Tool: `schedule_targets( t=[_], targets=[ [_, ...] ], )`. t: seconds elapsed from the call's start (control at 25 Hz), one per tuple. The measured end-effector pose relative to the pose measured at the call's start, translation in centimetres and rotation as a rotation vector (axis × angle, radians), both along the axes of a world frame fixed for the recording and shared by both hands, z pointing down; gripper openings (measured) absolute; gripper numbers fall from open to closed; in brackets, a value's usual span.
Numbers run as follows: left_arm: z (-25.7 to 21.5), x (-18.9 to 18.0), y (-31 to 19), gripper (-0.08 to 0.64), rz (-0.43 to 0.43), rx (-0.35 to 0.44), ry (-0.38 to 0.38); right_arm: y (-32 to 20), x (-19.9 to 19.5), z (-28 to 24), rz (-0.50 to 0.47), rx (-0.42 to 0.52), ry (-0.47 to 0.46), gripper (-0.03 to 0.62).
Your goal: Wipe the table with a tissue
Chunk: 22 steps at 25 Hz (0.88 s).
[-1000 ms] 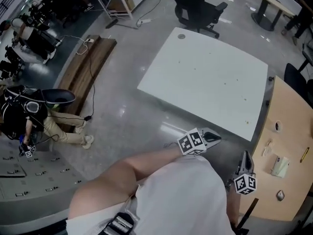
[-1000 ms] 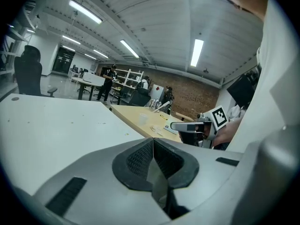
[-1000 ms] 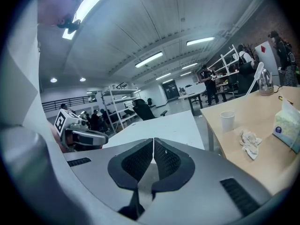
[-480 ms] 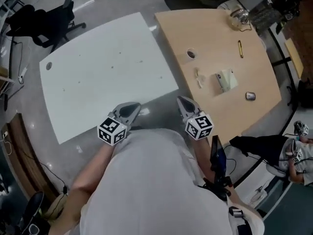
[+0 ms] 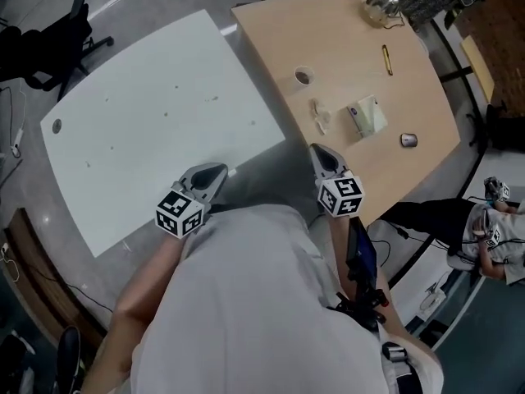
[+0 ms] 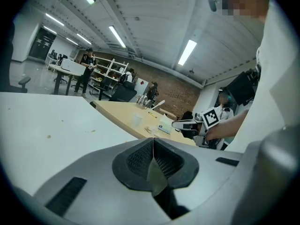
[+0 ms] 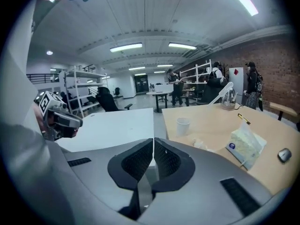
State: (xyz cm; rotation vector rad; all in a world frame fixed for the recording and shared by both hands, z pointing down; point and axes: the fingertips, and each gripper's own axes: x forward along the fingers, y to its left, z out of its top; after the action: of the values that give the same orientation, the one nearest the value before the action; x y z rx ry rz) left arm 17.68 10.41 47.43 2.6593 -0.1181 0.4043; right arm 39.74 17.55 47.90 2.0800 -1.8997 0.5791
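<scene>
A tissue pack (image 5: 365, 116) lies on the wooden table (image 5: 361, 31), and a crumpled tissue (image 5: 318, 115) rests to its left. My right gripper (image 5: 318, 153) is shut and empty at that table's near edge, a short way from the crumpled tissue. In the right gripper view its jaws (image 7: 153, 149) meet, with the tissue pack (image 7: 243, 144) ahead to the right. My left gripper (image 5: 215, 173) is shut and empty at the near edge of the white table (image 5: 123, 121). The left gripper view shows its pads (image 6: 140, 158) pressed together.
On the wooden table also stand a small white cup (image 5: 303, 75), a yellow pen (image 5: 385, 59) and a mouse (image 5: 408, 140). A gap of grey floor (image 5: 271, 167) separates the two tables. A person (image 5: 484, 228) sits at the far right. Office chairs (image 5: 49, 35) stand beyond the white table.
The head view swung from the floor and white table round to both tables. Both grippers now sit side by side at the tables' near edges, still shut.
</scene>
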Motion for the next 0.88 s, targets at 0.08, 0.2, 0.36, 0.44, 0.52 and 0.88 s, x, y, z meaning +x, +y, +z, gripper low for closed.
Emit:
schedule_targets(
  t=[0.08,0.2,0.36,0.44,0.52,0.88],
  targets=[
    [0.0,0.5,-0.1,0.008,-0.001,-0.002,-0.003,-0.2,1.7,0.8,0.004,-0.049,0.047,0.018],
    [0.6,1.3,-0.3,0.008,-0.024,-0.011,-0.013,-1.1,4.0,2.9,-0.041,-0.166,0.168,0.018],
    [1.4,2.0,-0.9,0.008,-0.091,-0.032,-0.033,-3.3,6.5,5.7,-0.128,-0.279,0.292,0.018],
    [1.6,2.6,-1.2,0.008,-0.117,-0.032,-0.041,-4.2,7.8,6.9,-0.149,-0.314,0.311,0.018],
    [1.6,3.2,-1.6,0.008,-0.141,-0.031,-0.045,-4.9,9.1,8.0,-0.158,-0.345,0.333,0.020],
    [1.8,5.2,-3.0,0.008,-0.198,-0.031,-0.071,-6.2,11.9,11.5,-0.252,-0.461,0.474,0.070]
  ],
)
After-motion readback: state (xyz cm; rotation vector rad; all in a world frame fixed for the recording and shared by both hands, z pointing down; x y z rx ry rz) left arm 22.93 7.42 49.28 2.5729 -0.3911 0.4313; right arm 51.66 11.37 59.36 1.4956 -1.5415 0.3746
